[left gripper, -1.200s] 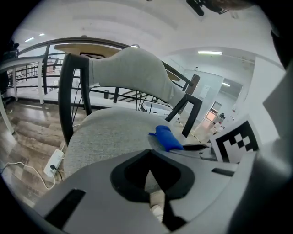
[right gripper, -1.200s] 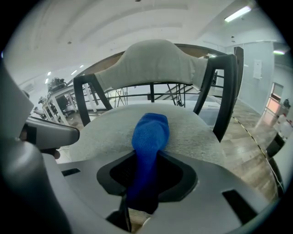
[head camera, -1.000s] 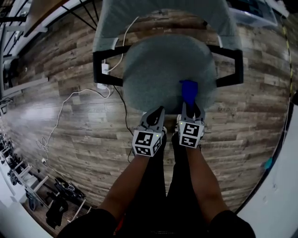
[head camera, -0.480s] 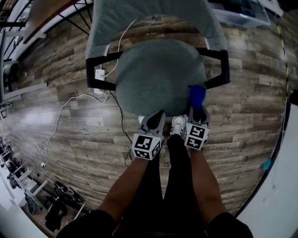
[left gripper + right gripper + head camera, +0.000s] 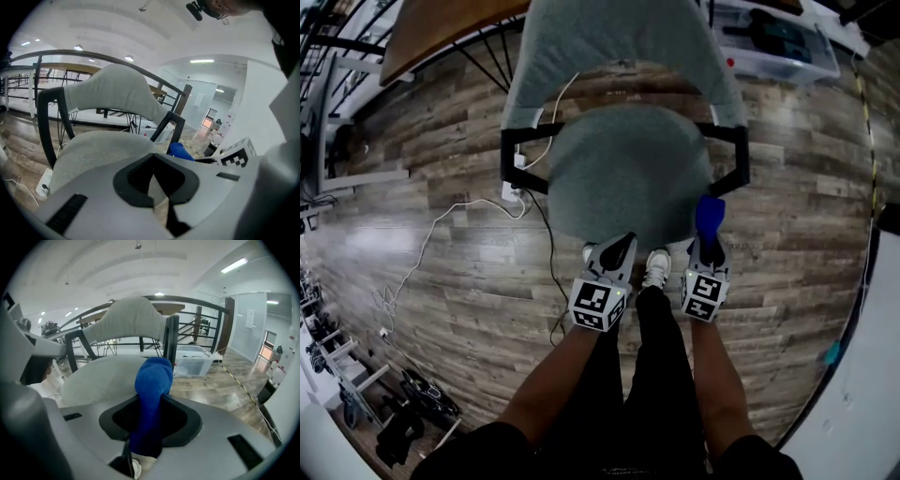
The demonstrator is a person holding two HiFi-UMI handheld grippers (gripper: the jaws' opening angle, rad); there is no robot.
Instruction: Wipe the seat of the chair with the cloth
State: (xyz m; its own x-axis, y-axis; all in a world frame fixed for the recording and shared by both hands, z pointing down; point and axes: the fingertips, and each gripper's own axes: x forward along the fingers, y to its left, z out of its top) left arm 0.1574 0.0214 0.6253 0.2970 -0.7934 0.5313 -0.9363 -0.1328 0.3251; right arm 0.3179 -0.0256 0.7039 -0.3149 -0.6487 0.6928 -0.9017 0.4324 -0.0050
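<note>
The blue cloth (image 5: 709,215) now hangs just off the front right edge of the seat (image 5: 623,173), over the wooden floor (image 5: 797,197) and just below the right armrest (image 5: 733,155). A second ago it lay on the seat's front right part, and half a second ago it was at the rim. It has therefore been drawn rightward and forward across the grey cushion and off it. The right gripper (image 5: 705,247) carries it, its fingers pinching the cloth in the middle so that a rounded fold sticks out ahead of them (image 5: 152,380).

The left gripper (image 5: 617,249) has stayed at the seat's front edge, fingers pressed together with nothing between them, and plays no part in the wiping.

I judge this to be the end of one stroke. Only the front right of the chair has been covered in what is shown, so the cloth must be set back on the cushion for the left and rear parts.
</note>
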